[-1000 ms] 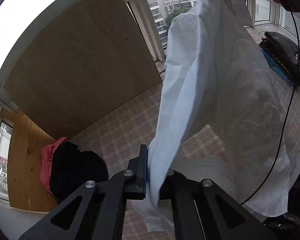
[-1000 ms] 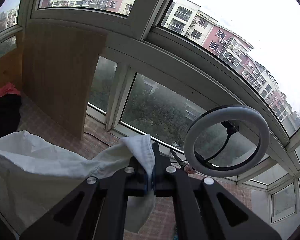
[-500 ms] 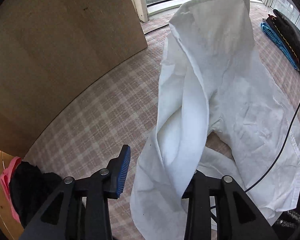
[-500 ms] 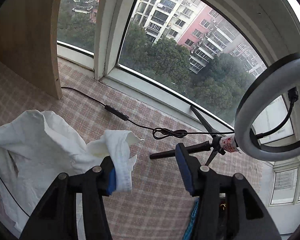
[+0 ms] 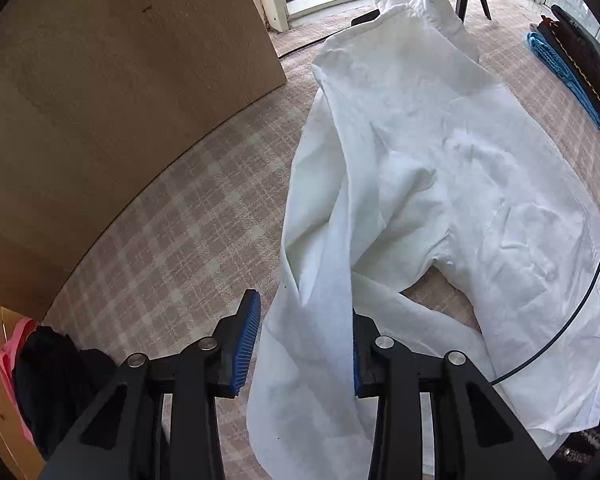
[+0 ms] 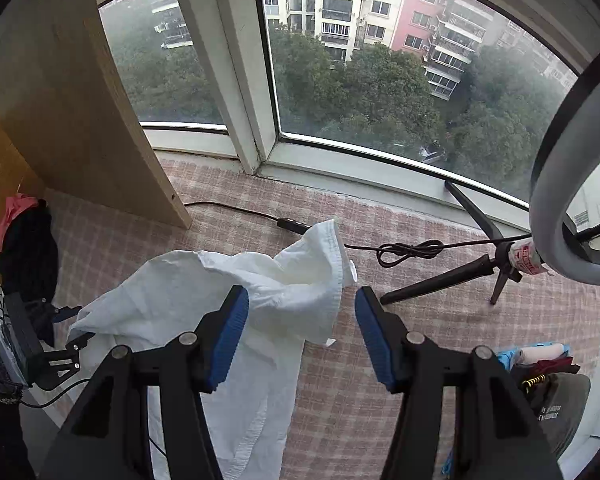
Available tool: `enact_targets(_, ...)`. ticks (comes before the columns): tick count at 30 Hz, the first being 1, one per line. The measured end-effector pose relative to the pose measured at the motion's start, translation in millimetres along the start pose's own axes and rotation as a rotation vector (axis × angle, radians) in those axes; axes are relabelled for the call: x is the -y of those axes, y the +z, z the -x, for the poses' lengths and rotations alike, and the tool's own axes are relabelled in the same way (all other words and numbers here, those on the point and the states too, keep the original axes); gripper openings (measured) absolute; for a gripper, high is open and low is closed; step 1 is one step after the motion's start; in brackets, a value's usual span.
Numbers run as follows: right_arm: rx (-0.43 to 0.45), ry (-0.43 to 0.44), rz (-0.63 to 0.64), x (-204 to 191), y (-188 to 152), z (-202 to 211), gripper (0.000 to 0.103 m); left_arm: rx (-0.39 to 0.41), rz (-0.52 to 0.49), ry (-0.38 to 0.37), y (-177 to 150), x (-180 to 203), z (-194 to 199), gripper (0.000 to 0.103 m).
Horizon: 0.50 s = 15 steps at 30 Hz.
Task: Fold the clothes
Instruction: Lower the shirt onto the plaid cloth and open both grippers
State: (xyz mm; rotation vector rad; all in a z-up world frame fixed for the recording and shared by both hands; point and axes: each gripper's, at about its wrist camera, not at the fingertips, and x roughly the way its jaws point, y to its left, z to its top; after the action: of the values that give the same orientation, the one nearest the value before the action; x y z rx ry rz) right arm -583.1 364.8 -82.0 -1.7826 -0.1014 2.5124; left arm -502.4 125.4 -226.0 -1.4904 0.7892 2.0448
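Observation:
A white shirt point(image 5: 440, 168) lies crumpled on the pink checked cloth surface point(image 5: 172, 232). In the left wrist view my left gripper point(image 5: 302, 344) is open, and a fold of the shirt hangs loose between its blue pads. In the right wrist view the shirt point(image 6: 228, 280) spreads to the left, with its collar end bunched up in the gap of my right gripper point(image 6: 300, 332), which is open. The left gripper point(image 6: 72, 336) also shows at the far left of that view.
A tall wooden board point(image 5: 100, 92) stands at the left. Black and pink clothes point(image 5: 48, 376) lie piled beside it. A ring light point(image 6: 572, 184) on a tripod point(image 6: 460, 276) and its cable point(image 6: 408, 250) are by the window. Folded dark and blue clothes point(image 5: 572, 60) lie at right.
Both grippers were shut on the shirt and held it up a second ago. They have opened and tilted down, and the shirt has dropped onto the surface.

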Motion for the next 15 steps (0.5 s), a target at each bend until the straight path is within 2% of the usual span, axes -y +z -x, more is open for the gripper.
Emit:
enact_targets(1,0.035,-0.018,0.000,1.2,-2.2,6.6,0.055,0.005,0.008,0.001,-0.6,-2.6,1.4,0.035)
enact_targets(3,0.096,0.008,-0.006,5.0,-11.4,22.5,0.055,0.021,0.032,-0.003,-3.0,-10.5,7.1,0.036)
enact_targets(6,0.121,0.109,0.033,-1.0,-48.6,42.0,0.055,0.066,0.072,-0.008,-18.4,-28.9,27.4,0.041)
enact_targets(8,0.116,0.171,0.068,-4.5,-86.3,54.6,0.055,0.084,0.096,-0.014,-36.8,-41.9,40.7,0.049)
enact_targets(10,0.104,0.241,0.085,-4.6,-131.6,66.2,0.055,0.094,0.111,-0.012,-56.1,-51.6,53.1,0.052)
enact_targets(14,0.066,0.399,0.086,-1.1,-226.6,88.7,0.055,0.096,0.084,0.034,-91.7,-44.7,66.0,0.052)
enact_targets(15,0.059,0.435,0.085,-0.2,-249.2,95.1,0.055,0.097,0.103,0.019,-98.9,-45.7,69.0,0.054)
